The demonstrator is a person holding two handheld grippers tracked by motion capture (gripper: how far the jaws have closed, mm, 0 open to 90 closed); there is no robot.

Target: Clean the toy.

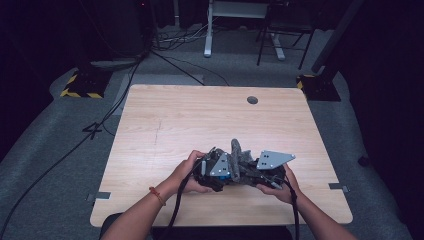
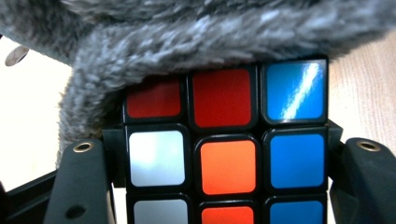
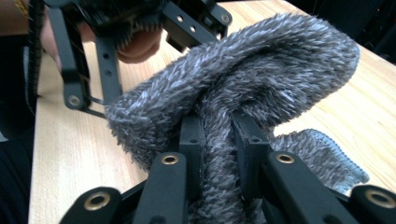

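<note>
A colour cube (image 2: 227,149) with red, orange, white and blue squares sits clamped between the two jaws of my left gripper (image 2: 226,154). A fuzzy grey cloth (image 2: 196,32) drapes over the cube's top. My right gripper (image 3: 219,140) is shut on a fold of that grey cloth (image 3: 243,79), which bulges up past the jaws. Seen from above, both grippers meet near the table's front edge, the left gripper (image 1: 216,170) beside the right gripper (image 1: 260,172), with the cloth (image 1: 239,155) bunched between them.
The wooden table (image 1: 200,120) has a round cable hole (image 1: 252,100) at the far right. Cables trail from both grippers toward the person. Beyond the table lie floor cables (image 1: 100,125), a desk frame (image 1: 210,30) and a chair base (image 1: 285,35).
</note>
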